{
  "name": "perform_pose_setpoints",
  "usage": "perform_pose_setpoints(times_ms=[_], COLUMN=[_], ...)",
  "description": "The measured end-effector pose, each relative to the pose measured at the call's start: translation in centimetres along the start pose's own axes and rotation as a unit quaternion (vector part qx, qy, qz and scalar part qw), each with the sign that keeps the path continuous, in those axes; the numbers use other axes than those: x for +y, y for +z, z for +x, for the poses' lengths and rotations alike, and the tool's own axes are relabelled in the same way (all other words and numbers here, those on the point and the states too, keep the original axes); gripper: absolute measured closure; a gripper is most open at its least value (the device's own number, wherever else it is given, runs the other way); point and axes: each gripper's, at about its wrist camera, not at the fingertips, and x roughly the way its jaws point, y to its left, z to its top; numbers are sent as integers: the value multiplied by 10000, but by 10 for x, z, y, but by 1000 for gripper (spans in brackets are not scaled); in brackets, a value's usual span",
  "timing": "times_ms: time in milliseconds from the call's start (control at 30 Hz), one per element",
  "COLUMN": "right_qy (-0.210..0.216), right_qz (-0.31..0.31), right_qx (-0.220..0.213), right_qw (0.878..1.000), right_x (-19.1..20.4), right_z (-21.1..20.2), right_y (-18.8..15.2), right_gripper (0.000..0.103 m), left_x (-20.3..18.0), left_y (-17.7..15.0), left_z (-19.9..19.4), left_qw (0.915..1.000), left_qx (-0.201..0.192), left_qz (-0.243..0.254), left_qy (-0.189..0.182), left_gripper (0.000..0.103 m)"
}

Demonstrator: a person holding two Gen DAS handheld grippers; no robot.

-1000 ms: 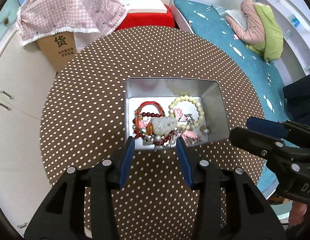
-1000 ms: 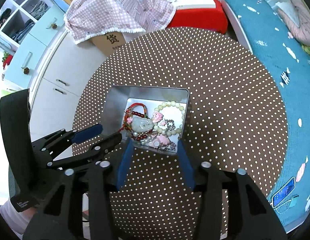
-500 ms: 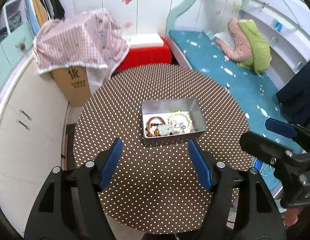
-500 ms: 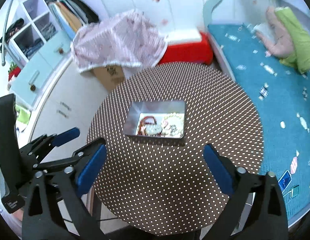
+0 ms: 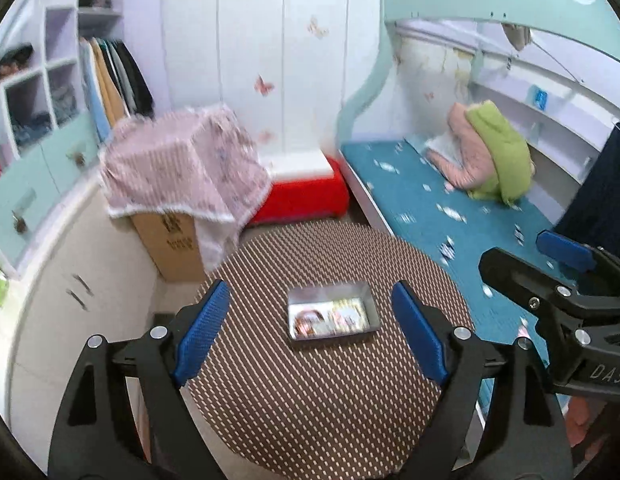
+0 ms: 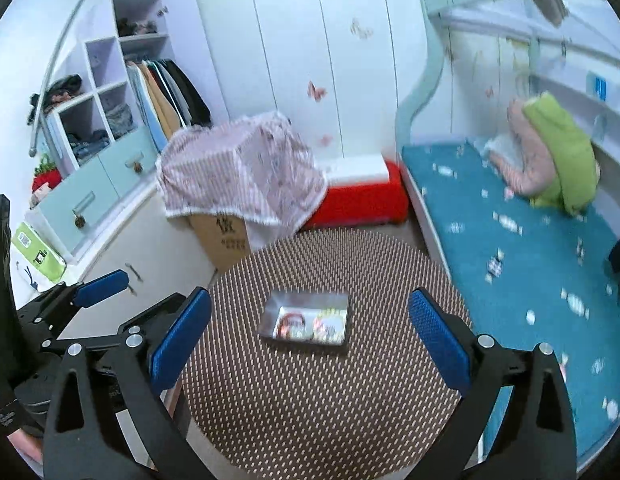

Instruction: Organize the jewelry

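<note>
A small open metal tin (image 5: 302,337) stands on the round brown polka-dot table (image 5: 310,392); it also shows in the right wrist view (image 6: 342,312). Jewelry (image 5: 330,317) lies piled inside it: red beads, a pale bead bracelet and pink pieces, also in the right wrist view (image 6: 306,325). My left gripper (image 5: 310,332) is open wide and empty, held high above the table. My right gripper (image 6: 310,336) is open wide and empty, also high above; it shows at the right edge of the left wrist view (image 5: 550,276).
A cardboard box under a pink checked cloth (image 5: 182,176) stands behind the table, a red stool (image 5: 306,196) beside it. A bed with a teal cover (image 5: 450,208) lies to the right. White cabinets (image 5: 70,264) stand on the left.
Both grippers have pulled up and far back from the tin and opened wider. The tin now looks small and distant. The jewelry stays in the tin.
</note>
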Motion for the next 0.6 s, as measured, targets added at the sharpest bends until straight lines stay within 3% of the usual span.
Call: perform_pose_setpoints(times_ms=[200, 600], right_qy=[159, 165], right_qz=[-29, -136], right_qx=[-314, -656], right_qw=[9994, 9976], right_x=[-10, -31], right_z=[-14, -25], right_y=[16, 31], right_gripper=[8, 8], left_x=[-13, -22], left_y=[16, 30], left_z=[-25, -37], left_qw=[9990, 9970], left_qx=[-412, -710], left_qz=[-33, -126], left_qy=[146, 276], left_gripper=[16, 15])
